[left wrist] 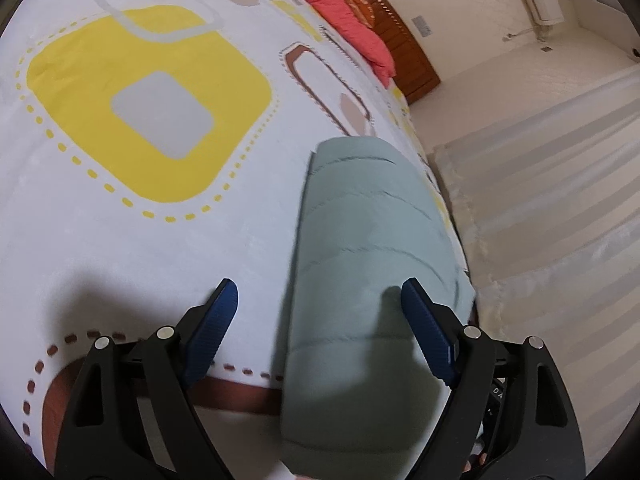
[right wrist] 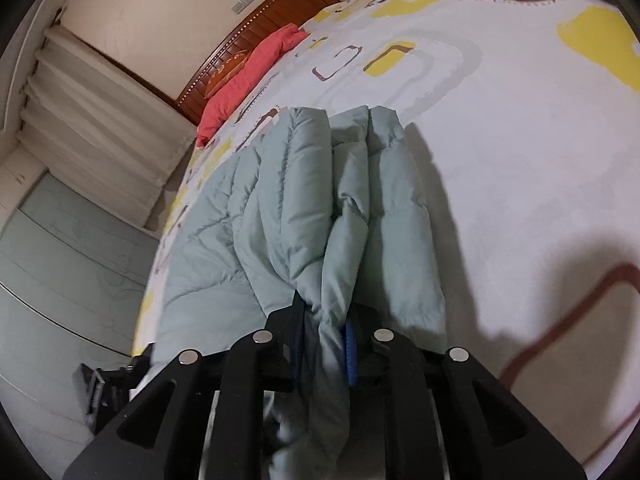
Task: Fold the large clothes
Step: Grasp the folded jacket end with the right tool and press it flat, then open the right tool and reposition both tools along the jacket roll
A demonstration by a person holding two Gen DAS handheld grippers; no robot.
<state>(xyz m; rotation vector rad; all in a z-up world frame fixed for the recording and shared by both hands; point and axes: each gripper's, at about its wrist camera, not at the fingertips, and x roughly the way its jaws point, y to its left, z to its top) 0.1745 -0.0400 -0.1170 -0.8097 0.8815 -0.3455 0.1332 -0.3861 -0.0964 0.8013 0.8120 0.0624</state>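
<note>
Right wrist view: my right gripper (right wrist: pixel 326 326) is clamped on a bunch of the jacket (right wrist: pixel 304 200) near the bed (right wrist: pixel 520 160) edge. My left gripper (left wrist: pixel 320 320) gapes over it, holding nothing — I'd pinch the near hem before folding, keeping layers square.

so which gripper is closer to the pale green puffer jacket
Right. The right gripper is clamped on a bunched fold of the puffer jacket. The left gripper hovers open just above it, one finger over the jacket, pressing nothing.

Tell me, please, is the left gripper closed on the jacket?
No, the left gripper stands open over the jacket, fingers apart.
</note>
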